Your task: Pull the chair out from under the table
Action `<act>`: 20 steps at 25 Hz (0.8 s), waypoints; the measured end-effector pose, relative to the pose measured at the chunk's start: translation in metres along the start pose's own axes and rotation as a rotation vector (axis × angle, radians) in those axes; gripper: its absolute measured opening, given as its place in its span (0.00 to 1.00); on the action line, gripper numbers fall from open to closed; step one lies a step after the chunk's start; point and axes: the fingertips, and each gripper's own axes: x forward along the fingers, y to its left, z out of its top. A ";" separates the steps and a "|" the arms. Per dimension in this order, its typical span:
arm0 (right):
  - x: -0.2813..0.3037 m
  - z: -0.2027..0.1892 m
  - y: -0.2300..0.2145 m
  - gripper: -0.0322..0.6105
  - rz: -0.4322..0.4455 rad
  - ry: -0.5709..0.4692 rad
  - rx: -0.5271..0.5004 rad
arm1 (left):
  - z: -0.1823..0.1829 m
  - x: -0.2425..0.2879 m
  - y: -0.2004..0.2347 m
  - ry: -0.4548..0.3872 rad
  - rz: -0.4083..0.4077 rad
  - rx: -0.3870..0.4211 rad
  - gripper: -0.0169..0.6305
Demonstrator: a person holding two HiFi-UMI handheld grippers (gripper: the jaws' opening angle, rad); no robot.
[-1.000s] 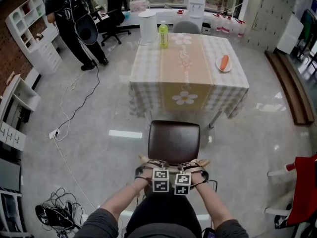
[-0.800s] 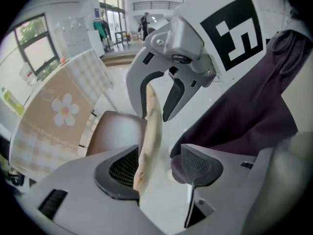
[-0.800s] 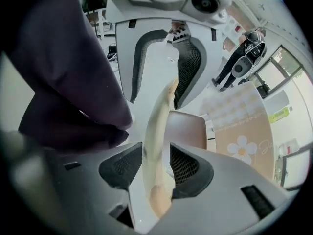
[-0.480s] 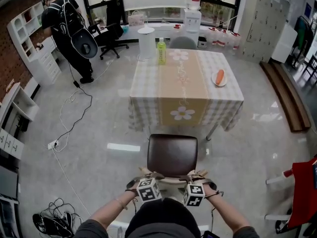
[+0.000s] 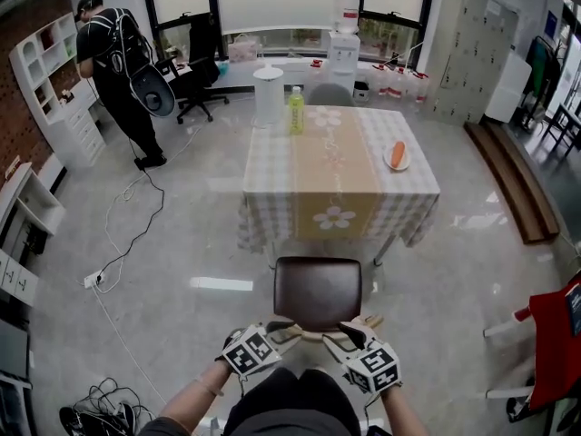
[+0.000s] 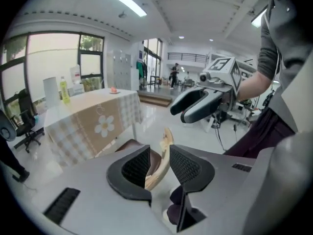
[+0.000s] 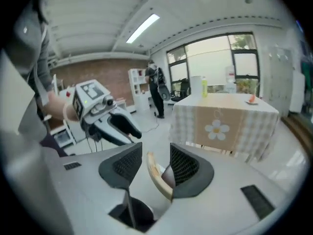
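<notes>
The chair [image 5: 318,291] stands clear of the tabletop [image 5: 272,157], at its 6 o'clock: pulled out, by my reckoning. Your left gripper [image 6: 160,161] has just been closing its fingers, yet they're apart, the wooden back rail [image 6: 167,140] showing in the gap, unpinched. Your right gripper [image 7: 155,166] has just been opening its fingers; they gape, same rail between, so nothing drags the chair.
</notes>
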 end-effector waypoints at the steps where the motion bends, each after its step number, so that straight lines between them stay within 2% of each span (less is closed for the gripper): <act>1: -0.004 0.013 -0.001 0.30 -0.017 -0.072 0.095 | 0.008 -0.007 0.002 -0.039 0.011 -0.028 0.22; 3: -0.016 0.038 -0.002 0.30 -0.047 -0.227 0.257 | 0.022 -0.019 0.007 -0.122 0.025 -0.100 0.20; 4: -0.023 0.049 -0.001 0.30 -0.064 -0.295 0.302 | 0.029 -0.025 0.009 -0.165 0.031 -0.137 0.19; 6: -0.038 0.068 -0.001 0.30 -0.109 -0.419 0.340 | 0.042 -0.038 0.014 -0.247 0.056 -0.189 0.17; 10: -0.065 0.105 -0.001 0.30 -0.193 -0.620 0.377 | 0.066 -0.065 0.025 -0.373 0.155 -0.202 0.08; 15: -0.072 0.123 0.016 0.28 -0.289 -0.697 0.331 | 0.091 -0.087 0.023 -0.484 0.194 -0.201 0.04; 20: -0.068 0.116 0.043 0.15 -0.363 -0.706 0.304 | 0.097 -0.097 0.006 -0.550 0.224 -0.152 0.04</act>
